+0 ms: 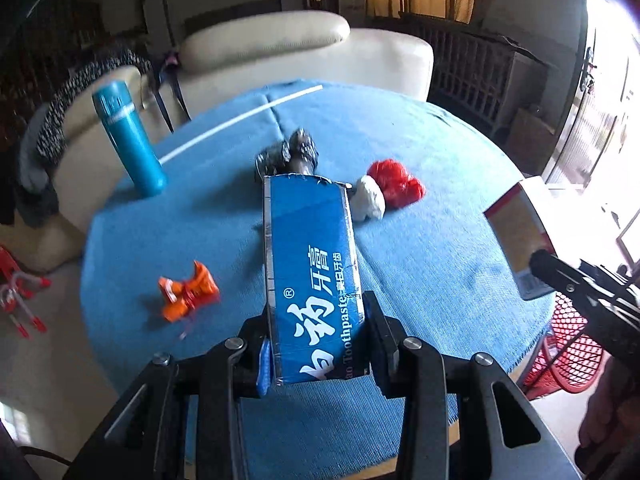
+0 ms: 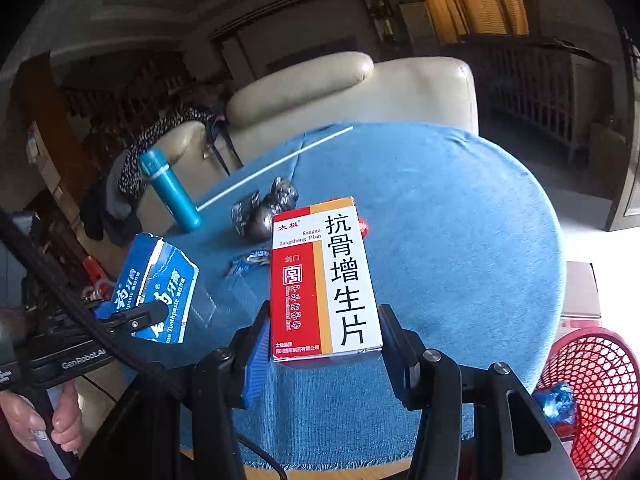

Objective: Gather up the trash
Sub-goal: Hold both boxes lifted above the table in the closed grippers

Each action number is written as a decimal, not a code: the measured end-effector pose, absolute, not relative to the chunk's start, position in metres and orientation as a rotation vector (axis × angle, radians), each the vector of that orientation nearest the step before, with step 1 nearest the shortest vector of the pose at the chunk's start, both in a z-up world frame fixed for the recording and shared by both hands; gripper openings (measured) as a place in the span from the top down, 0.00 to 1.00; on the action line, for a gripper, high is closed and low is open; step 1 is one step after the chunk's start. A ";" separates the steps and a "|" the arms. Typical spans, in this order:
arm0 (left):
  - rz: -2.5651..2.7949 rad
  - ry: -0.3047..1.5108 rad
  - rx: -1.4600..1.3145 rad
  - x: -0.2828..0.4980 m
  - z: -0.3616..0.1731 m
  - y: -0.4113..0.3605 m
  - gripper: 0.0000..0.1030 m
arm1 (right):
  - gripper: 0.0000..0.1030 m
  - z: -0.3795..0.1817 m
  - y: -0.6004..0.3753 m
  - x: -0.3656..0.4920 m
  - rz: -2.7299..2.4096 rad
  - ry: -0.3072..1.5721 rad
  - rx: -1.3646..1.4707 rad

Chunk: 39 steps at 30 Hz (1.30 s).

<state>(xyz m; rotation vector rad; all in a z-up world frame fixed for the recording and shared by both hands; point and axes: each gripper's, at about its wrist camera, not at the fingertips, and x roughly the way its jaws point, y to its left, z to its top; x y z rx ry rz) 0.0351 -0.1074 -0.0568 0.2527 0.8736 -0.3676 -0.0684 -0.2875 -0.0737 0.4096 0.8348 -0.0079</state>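
Observation:
My left gripper (image 1: 318, 334) is shut on a blue toothpaste box (image 1: 312, 264), held above the blue-clothed round table (image 1: 440, 260). It also shows in the right wrist view (image 2: 160, 288). My right gripper (image 2: 324, 336) is shut on a red and white medicine box (image 2: 324, 280), seen at the right in the left wrist view (image 1: 520, 236). On the table lie an orange wrapper (image 1: 188, 292), black foil wads (image 1: 288, 152), a white wad (image 1: 370, 198), a red wad (image 1: 396, 184) and a small blue wrapper (image 2: 250, 260).
A red mesh basket (image 2: 600, 392) stands right of the table, holding a blue crumpled piece (image 2: 556, 404). A teal bottle (image 1: 130, 140) stands at the table's left. A white stick (image 1: 240, 118) lies at the far side. A cream sofa (image 1: 300, 52) is behind.

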 end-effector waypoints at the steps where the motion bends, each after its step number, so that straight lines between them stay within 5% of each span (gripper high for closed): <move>1: -0.360 0.862 0.263 0.037 -0.057 -0.111 0.61 | 0.49 -0.072 -0.289 -0.070 -0.011 0.828 0.412; 39: -0.340 0.748 0.437 0.007 -0.052 -0.165 0.60 | 0.49 -0.070 -0.316 -0.109 -0.041 0.789 0.483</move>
